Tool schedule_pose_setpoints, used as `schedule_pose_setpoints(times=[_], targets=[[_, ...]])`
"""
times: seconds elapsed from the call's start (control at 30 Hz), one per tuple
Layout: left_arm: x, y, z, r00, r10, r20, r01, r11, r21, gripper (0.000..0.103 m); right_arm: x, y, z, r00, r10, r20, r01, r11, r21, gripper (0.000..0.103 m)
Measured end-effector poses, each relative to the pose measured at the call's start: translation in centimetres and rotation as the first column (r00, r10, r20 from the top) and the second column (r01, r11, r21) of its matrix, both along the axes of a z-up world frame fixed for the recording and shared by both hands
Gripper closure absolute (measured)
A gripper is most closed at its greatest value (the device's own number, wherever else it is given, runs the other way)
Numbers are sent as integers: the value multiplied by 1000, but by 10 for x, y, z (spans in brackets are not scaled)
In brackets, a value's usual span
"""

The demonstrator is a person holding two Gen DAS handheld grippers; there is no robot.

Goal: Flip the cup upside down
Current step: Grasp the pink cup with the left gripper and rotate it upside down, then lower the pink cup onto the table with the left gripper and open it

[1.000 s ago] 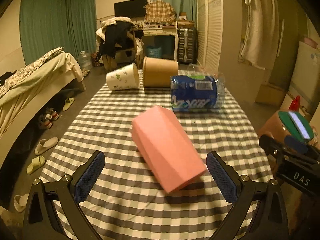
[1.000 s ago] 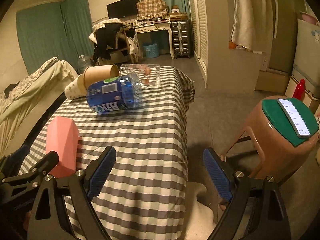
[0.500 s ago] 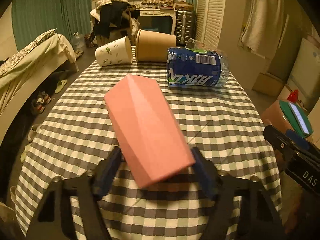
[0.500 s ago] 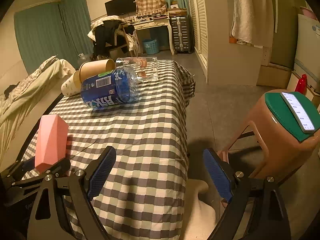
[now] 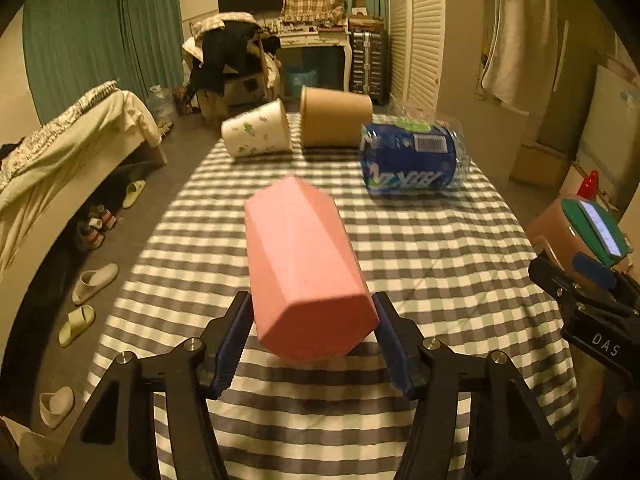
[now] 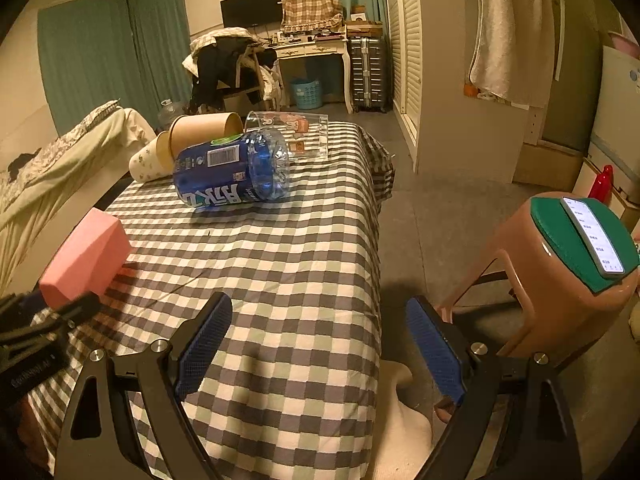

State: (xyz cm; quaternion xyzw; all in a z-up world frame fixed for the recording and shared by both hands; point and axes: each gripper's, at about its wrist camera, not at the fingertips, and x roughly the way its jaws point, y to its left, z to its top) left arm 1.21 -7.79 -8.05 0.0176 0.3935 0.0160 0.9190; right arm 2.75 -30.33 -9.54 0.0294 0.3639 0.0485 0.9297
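The left claw has grabbed the pink cup.

The left gripper [image 5: 314, 338] was wide open a moment ago; now its two blue pads squeeze the pink cup [image 5: 306, 270] near its flat end and hold it off the checked table [image 5: 440, 264], lying sideways. So the turning over can start. The right gripper [image 6: 318, 354] waits wide open, holding nothing, near the table edge.

A second ago the left gripper [image 5: 312, 336] stood wide open with the pink cup [image 5: 304, 268] lying on the checked tablecloth [image 5: 440, 256] between its fingers. Now its blue pads [image 5: 236, 340] press the cup's near end from both sides, and that end is raised off the cloth, the far end tilted lower.
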Motion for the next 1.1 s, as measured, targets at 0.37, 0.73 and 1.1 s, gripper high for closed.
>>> schedule_pose_setpoints(times=[0.37, 0.73, 1.1], targets=[[2, 14, 26, 998, -13, 61, 12, 1000, 14, 46, -3, 9, 4, 1000, 16, 13, -15, 1000, -16, 14], [5, 10, 43, 994, -67, 88, 67, 998, -6, 48, -4, 12, 5, 1000, 20, 15, -20, 999, -26, 14], [7, 13, 32, 995, -82, 54, 86, 993, -77, 48, -3, 21, 8, 1000, 27, 10, -27, 999, -48, 14]])
